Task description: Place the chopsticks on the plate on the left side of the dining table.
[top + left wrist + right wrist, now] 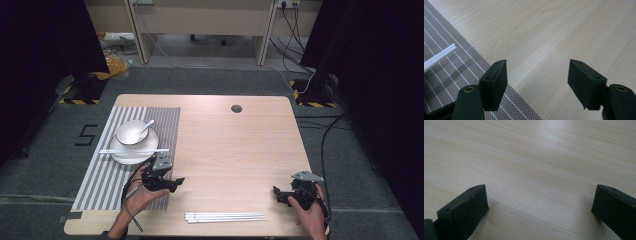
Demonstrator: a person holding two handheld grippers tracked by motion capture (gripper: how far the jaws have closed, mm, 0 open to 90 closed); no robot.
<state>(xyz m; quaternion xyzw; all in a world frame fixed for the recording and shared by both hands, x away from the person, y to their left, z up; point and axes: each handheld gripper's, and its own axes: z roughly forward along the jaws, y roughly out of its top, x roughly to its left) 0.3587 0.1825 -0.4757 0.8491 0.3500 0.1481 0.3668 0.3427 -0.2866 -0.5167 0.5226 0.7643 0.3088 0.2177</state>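
Setting a place looks like the work in hand: a bowl (132, 132) with a spoon (146, 127) sits on a plate (135, 150) at the mat's (107, 170) twelve o'clock end, one chopstick pair (134, 151) laid across the plate. The left gripper (167, 183) hangs wide open and empty at the mat's three o'clock edge, above bare worktop (230, 145). Spare chopsticks (225, 217) lie at its four o'clock, unobstructed. The right gripper (280, 192) is open and empty.

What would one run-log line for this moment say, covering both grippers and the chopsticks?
left gripper: open, empty, at placemat edge | right gripper: open, empty, over bare table | chopsticks: loose at near edge | one pair across plate
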